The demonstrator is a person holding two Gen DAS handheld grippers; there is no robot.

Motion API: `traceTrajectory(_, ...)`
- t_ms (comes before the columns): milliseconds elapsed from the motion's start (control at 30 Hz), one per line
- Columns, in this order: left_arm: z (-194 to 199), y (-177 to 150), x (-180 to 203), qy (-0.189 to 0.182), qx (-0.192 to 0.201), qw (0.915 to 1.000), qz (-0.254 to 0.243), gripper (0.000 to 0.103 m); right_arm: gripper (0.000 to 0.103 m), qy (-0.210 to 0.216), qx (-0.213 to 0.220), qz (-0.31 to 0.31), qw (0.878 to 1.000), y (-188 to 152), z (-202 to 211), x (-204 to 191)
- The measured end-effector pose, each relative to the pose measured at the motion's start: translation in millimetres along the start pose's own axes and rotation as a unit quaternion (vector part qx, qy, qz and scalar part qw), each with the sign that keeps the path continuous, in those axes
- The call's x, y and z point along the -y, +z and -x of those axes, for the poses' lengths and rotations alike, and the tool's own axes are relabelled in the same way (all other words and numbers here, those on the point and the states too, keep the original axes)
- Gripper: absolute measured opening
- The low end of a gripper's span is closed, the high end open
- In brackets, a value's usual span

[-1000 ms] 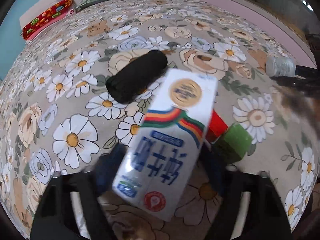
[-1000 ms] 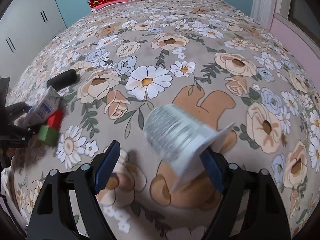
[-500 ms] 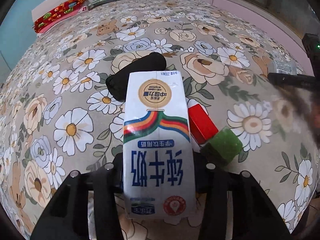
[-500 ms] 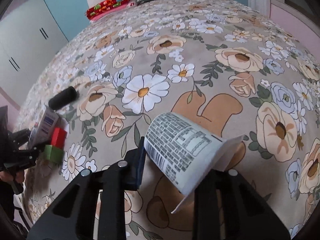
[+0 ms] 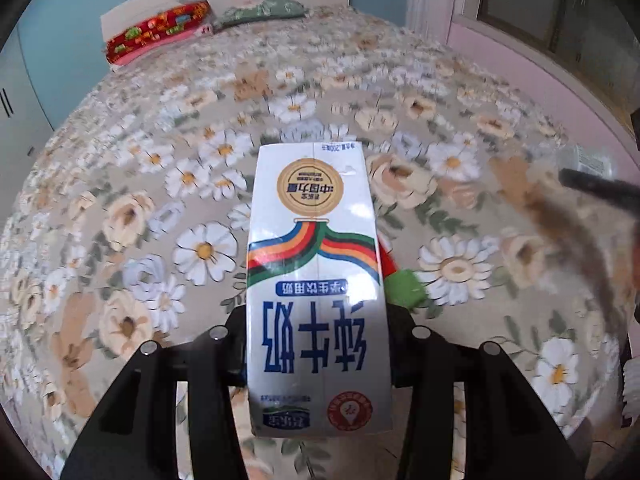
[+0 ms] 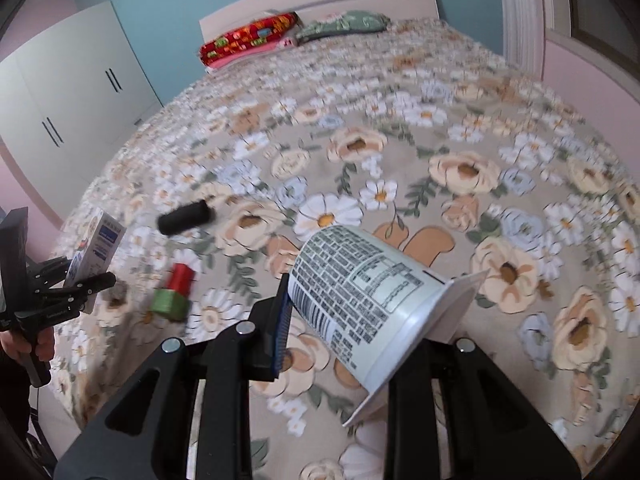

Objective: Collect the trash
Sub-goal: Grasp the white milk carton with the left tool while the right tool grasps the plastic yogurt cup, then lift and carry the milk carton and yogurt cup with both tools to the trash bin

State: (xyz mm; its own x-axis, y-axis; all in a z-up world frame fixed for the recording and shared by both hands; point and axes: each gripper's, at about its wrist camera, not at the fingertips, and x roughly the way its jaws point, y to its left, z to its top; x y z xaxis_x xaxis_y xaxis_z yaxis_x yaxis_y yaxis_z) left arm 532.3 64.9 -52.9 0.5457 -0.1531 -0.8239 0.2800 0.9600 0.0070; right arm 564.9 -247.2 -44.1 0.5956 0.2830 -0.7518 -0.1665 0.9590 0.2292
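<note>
My left gripper [image 5: 316,344] is shut on a white milk carton [image 5: 314,280] with blue writing and a rainbow stripe, held above the floral bed cover. It also shows at the left of the right wrist view, with the carton [image 6: 96,246] in it. My right gripper [image 6: 356,320] is shut on a white yogurt cup [image 6: 360,296] with black print and a loose lid flap, held tilted above the bed. The cup shows small and blurred at the right of the left wrist view [image 5: 592,158].
On the bed cover [image 6: 440,140] lie a black cylinder [image 6: 186,220], a red block [image 6: 180,276] and a green block [image 6: 168,304]. Pillows [image 6: 248,38] lie at the headboard. A white wardrobe [image 6: 60,112] stands left. A pink wall and window [image 5: 560,20] are on the right.
Both grippers have closed on their items and lifted them off the bed. The carton now hides the black cylinder in the left wrist view.
</note>
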Motion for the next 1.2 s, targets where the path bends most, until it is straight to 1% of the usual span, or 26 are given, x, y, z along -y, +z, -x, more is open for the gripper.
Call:
traceTrajectory(167, 61.3, 4.6, 17.6, 0.013, 0.029, 0.9995, -0.006, 0.048, 0.027, 0.002, 0.03, 0.016, 0.999, 2.9, 63.8, -18.4)
traceTrajectory(233, 87.2, 5.2, 26.2, 0.007, 0.04, 0.9992, -0.005, 0.048, 0.027, -0.001, 0.039, 0.026, 0.999, 1.8, 90.4, -27.8)
traceTrajectory(333, 135.1, 1.8, 45.9, 0.018, 0.064, 0.9977, -0.013, 0.048, 0.027, -0.002, 0.056, 0.045, 0.997, -1.6, 131.8, -43.7)
traceTrajectory(433, 171.0, -1.7, 60.8, 0.027, 0.078, 0.9964, -0.017, 0.048, 0.027, -0.001, 0.078, 0.06, 0.995, -7.4, 174.7, -58.5)
traceTrajectory(533, 209.9, -9.6, 77.5, 0.033, 0.093, 0.9949, -0.02, 0.048, 0.027, 0.001, 0.1, 0.08, 0.992, -17.6, 220.2, -75.9)
traceTrajectory(667, 260.7, -31.6, 105.5, 0.043, 0.122, 0.991, -0.034, 0.048, 0.027, 0.0, 0.117, 0.106, 0.987, -35.3, 267.6, -96.5)
traceTrajectory(733, 276.8, -40.8, 113.4, 0.042, 0.127, 0.9904, -0.034, 0.048, 0.027, -0.001, 0.126, 0.118, 0.985, -45.0, 288.3, -106.6)
traceTrajectory(867, 307.7, -65.6, 133.3, 0.058, 0.128, 0.9896, -0.031, 0.048, 0.027, 0.0, 0.145, 0.14, 0.98, -69.6, 329.3, -124.8)
traceTrajectory(967, 322.7, -85.7, 142.0, 0.058, 0.131, 0.9893, -0.026, 0.048, 0.027, 0.003, 0.151, 0.156, 0.976, -91.0, 353.4, -136.9)
traceTrajectory(1100, 334.2, -113.0, 153.4, 0.058, 0.134, 0.989, -0.024, 0.048, 0.027, 0.005, 0.149, 0.178, 0.973, -121.1, 369.4, -149.8)
traceTrajectory(1200, 333.1, -133.8, 157.1, 0.052, 0.123, 0.9908, -0.02, 0.048, 0.027, 0.007, 0.143, 0.187, 0.972, -140.8, 372.4, -155.7)
